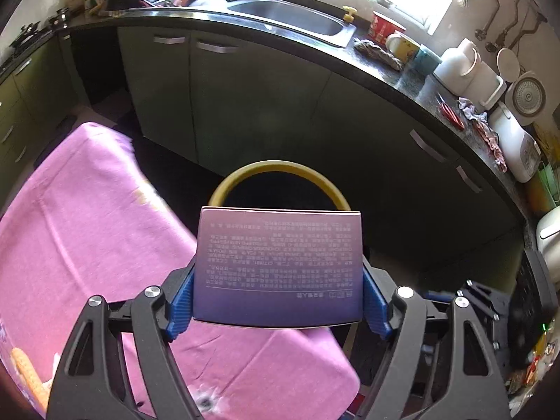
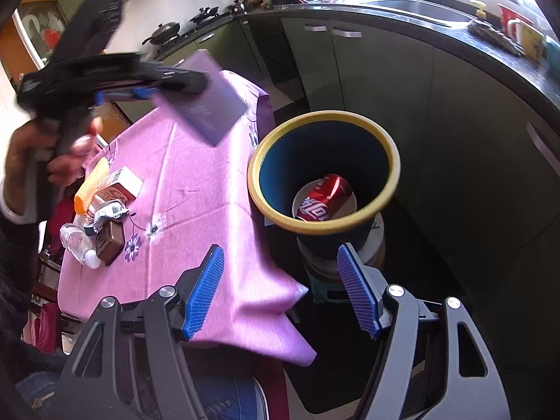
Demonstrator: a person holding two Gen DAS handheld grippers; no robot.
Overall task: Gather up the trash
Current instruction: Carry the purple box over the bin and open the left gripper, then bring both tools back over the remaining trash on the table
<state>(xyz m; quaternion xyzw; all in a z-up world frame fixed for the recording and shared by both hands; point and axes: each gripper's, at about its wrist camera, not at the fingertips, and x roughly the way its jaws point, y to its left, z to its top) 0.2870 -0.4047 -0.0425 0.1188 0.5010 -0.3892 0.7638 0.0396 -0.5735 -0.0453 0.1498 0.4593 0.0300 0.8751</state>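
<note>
My left gripper [image 1: 278, 301] is shut on a purple box [image 1: 278, 266] with small printed text, held in the air above the table edge. Just beyond it is the yellow rim of a dark blue bin [image 1: 280, 171]. In the right wrist view the left gripper [image 2: 168, 84] carries the box [image 2: 206, 105] over the pink cloth, left of the bin [image 2: 323, 171]. A crushed red can [image 2: 323, 199] lies in the bin. My right gripper [image 2: 280, 287] is open and empty, near the bin's front.
A pink cloth covers the table [image 2: 196, 189]. On its far left lie a small white-and-red carton [image 2: 119, 183], an orange item [image 2: 91, 182], a clear bottle [image 2: 78, 243] and a brown object [image 2: 110, 243]. Green cabinets [image 1: 245, 105] and a dark countertop with a sink [image 1: 294, 17] stand behind.
</note>
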